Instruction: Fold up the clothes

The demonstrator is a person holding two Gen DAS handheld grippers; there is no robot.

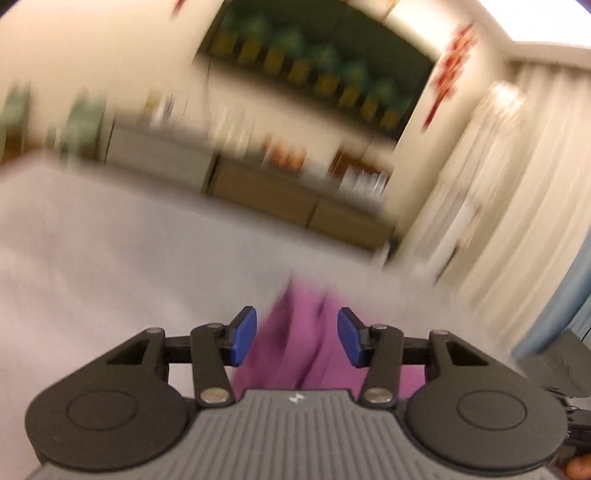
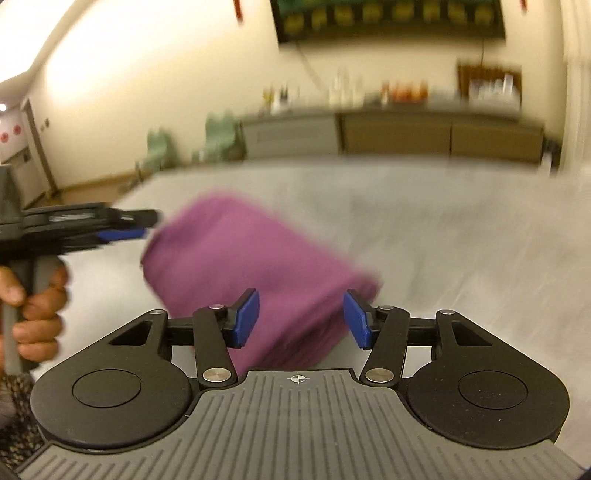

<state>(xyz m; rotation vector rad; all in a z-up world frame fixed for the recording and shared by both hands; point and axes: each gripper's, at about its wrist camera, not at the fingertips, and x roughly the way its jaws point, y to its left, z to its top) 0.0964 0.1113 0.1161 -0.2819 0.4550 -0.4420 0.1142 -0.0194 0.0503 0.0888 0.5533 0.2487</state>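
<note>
1. Both claws stand with their blue pads apart and nothing between them: the left claw (image 1: 296,338) hangs over the near end of the garment, and the right claw (image 2: 301,319) hovers just above its near edge.
2. From the right wrist view, the left claw (image 2: 147,225) shows side-on at the left, its tips close beside the far left corner of the cloth, with the person's left hand (image 2: 35,310) wrapped round its grey handle. Whether the tips touch the fabric cannot be told through the blur.
3. Lying on the surface is the magenta knitted fabric garment (image 2: 243,273), a compact, thick block with a rounded far end. In the left view the same garment (image 1: 295,354) shows soft lengthwise creases.
4. By my reading, the folding is well along: the piece looks doubled over more than once and neither claw grips it. What may remain is a last fold, some squaring of the edges, or setting it aside. No other clothes are in sight, so I cannot say whether more wait.
5. Underneath is a broad pale grey sheet-covered counter (image 2: 443,229), bare apart from the garment.
6. Beyond it, a long low wooden cabinet (image 2: 439,134) runs along a cream wall and carries blurred bottles and jars. A dark framed picture (image 2: 388,18) hangs above it, and pale curtains (image 1: 517,177) hang at the right of the left view.
</note>
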